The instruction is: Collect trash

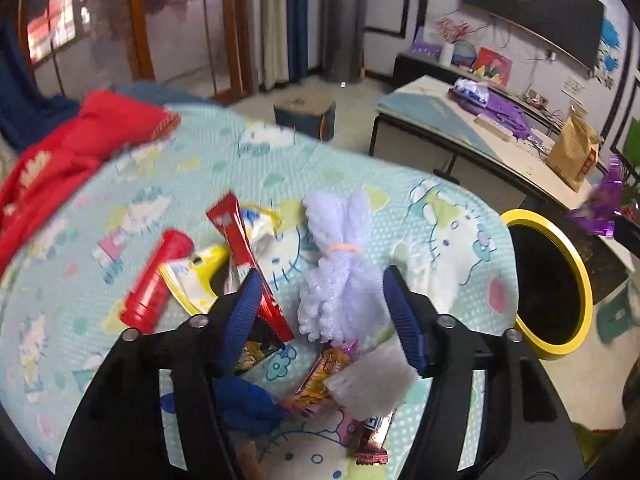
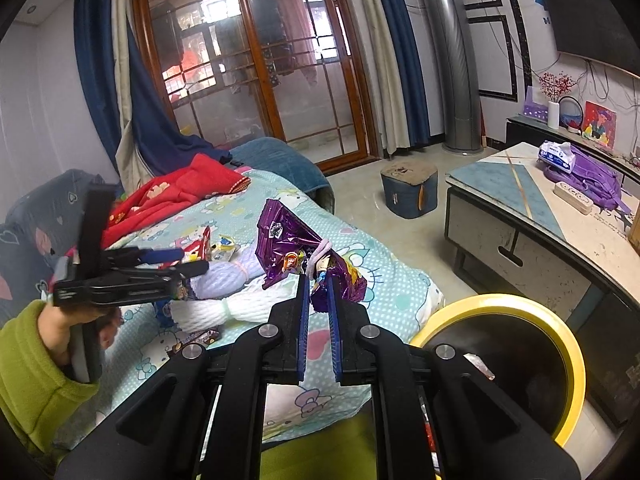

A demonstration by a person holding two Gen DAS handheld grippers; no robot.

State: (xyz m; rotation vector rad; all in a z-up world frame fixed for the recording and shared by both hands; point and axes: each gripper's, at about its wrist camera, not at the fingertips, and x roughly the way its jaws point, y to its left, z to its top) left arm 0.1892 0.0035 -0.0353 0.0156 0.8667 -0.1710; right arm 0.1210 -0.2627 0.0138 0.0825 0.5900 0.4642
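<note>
- On the bed (image 1: 256,168), spread with a cartoon-print sheet, wrappers are lying in a loose pile.
- Left claw (image 1: 320,292) is hanging released over the pile, its blue pads (image 1: 400,312) standing apart, touching nothing.
- A lavender foam net (image 1: 336,264), tied with an orange band, is sitting between those pads without contact.
- At nine o'clock of the net, a red tube (image 1: 158,282) and a red wrapper (image 1: 244,248) are lying side by side; more small wrappers are lying at six o'clock.
- Right claw (image 2: 319,288) is clenching a purple foil bag (image 2: 296,248), holding it above the bed edge.
- At four o'clock of the bag, a yellow-rimmed bin (image 2: 568,344) is standing on the floor beside the bed.
- A hand in a green sleeve (image 2: 24,360) is gripping the left claw's handle.
</note>
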